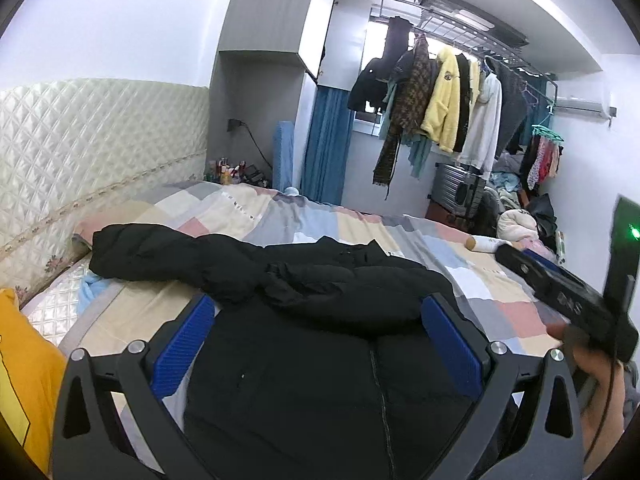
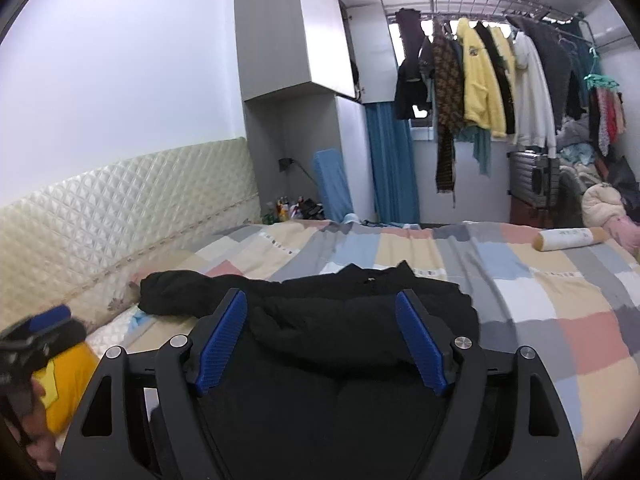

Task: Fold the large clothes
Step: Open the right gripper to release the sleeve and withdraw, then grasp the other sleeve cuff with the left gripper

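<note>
Left wrist view takes in the bed (image 1: 360,236) first, its patchwork cover of grey, blue, pink and cream squares running from the quilted headboard (image 1: 80,140) on the left to the far window wall, where a rail of hanging clothes (image 1: 452,92) stands well apart from the work. The broad flat cover is likely used as the folding surface.

On its near half lies the black padded coat (image 1: 304,320), the large garment of the task. It lies front up with its zip line running toward the camera and its collar at the far end. One sleeve (image 1: 168,256) stretches left toward the headboard; another fold of black fabric lies bunched across the chest, which suggests the sleeves are being brought inward and the fold is at an early stage. A yellow garment (image 1: 24,364) lies at the near left edge, probably waiting its turn, and a rolled white cylinder (image 1: 486,244) rests on the far right of the cover.

The left gripper (image 1: 316,320) hovers over the coat's body with its blue pads spread wide and nothing between them. The right gripper (image 2: 322,316) is likewise spread and empty above the chest, facing the collar. Both seem poised to pick a new hold on the fabric.
</note>
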{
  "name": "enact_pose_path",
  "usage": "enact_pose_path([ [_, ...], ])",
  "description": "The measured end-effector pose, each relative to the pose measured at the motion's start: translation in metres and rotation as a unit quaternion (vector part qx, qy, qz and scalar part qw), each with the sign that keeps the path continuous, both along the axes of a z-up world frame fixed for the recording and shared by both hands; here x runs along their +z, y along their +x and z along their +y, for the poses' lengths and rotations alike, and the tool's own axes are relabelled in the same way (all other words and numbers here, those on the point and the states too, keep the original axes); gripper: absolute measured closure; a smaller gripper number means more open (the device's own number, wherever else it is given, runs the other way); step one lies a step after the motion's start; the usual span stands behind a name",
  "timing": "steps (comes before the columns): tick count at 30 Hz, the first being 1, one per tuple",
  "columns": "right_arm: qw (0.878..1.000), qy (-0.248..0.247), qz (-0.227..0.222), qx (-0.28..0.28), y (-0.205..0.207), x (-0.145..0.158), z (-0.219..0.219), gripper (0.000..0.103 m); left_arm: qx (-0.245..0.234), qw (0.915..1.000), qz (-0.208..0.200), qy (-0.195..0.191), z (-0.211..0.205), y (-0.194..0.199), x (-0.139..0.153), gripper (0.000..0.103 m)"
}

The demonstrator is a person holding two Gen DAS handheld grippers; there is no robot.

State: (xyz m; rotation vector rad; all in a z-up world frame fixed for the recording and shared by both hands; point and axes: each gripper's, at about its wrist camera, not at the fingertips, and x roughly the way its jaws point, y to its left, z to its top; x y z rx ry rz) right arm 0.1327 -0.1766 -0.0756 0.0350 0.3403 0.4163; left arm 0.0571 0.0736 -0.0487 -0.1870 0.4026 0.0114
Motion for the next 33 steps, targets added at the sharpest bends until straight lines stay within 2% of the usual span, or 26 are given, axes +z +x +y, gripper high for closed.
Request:
enact_pose_path([
  [7, 1.0, -0.018, -0.008, -0.017, -0.036, -0.02, -0.018, 0.021, 0.0, 1.0, -0.002, 0.002, -0.013, -0.009, -0.012, 0.0],
  [11, 0.999, -0.02, -0.003, -0.028, -0.055, -0.038, -0.028, 0.019, -0.003, 0.9999, -0.001, -0.013, -0.013, -0.014, -0.018, 0.0],
  [15, 0.999, -0.014, 0.011, -0.035, -0.064, -0.052, -0.04, 0.018, -0.002, 0.9997, 0.005, -0.024, -0.014, -0.019, -0.029, 0.0],
  [21, 0.998, -0.022, 0.005, -0.055, -0.074, -0.07, -0.057, 0.017, 0.007, 0.9993, 0.016, -0.034, -0.004, -0.016, -0.04, 0.0],
  [25, 0.997, -0.038, 0.0, -0.065, -0.084, -0.082, -0.062, 0.015, 0.008, 0.9993, 0.028, -0.025, 0.019, -0.008, -0.03, 0.0],
  [29, 0.997, -0.018, 0.028, -0.067, -0.084, -0.092, -0.072, 0.014, 0.023, 0.9989, 0.027, -0.03, 0.053, 0.0, -0.013, 0.0],
  [33, 0.997, -0.005, 0.032, -0.073, -0.08, -0.092, -0.077, 0.014, 0.038, 0.9984, 0.035, -0.024, 0.101, 0.024, -0.004, 0.0],
])
